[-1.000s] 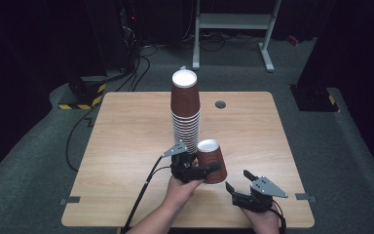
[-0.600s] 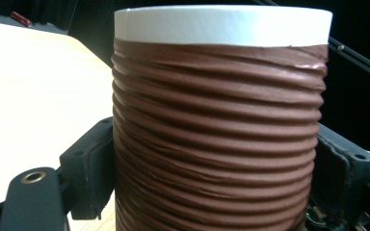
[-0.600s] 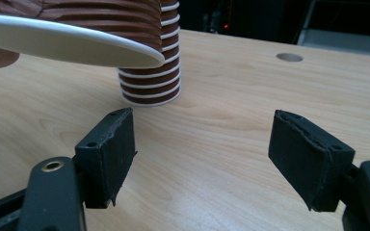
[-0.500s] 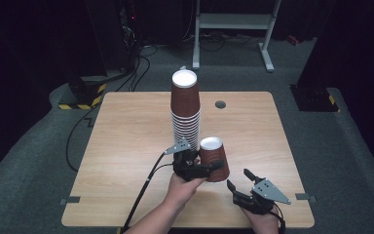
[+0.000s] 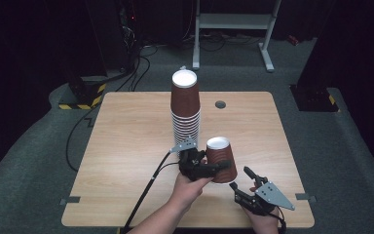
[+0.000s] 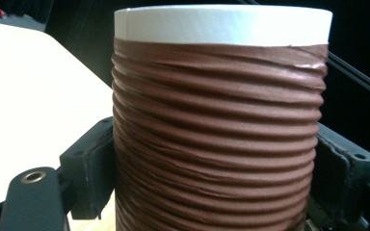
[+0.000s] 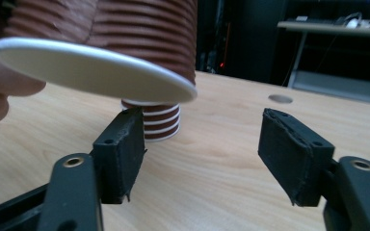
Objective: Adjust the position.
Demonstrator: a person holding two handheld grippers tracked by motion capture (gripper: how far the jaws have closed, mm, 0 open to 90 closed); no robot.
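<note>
Left tool [image 5: 209, 167]: clamped on one ribbed brown paper cup [image 5: 220, 159], upside down, white base up, lifted off the light wooden table [image 5: 126, 146], tilted slightly, held sideways from the left by a hand [image 5: 187, 185]. Behind: one tall stack of the same ribbed brown cups [image 5: 185, 109], inverted, exact count unclear. Right tool [image 5: 246, 185]: jaws spread, empty, low near the table's front edge, just beside the lifted cup.

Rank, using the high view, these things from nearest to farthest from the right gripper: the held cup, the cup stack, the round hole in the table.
1. Held cup, just up-left of the right gripper, clamped by the left gripper.
2. Cup stack, mid-table, farther back.
3. Round hole, near the far edge.
</note>
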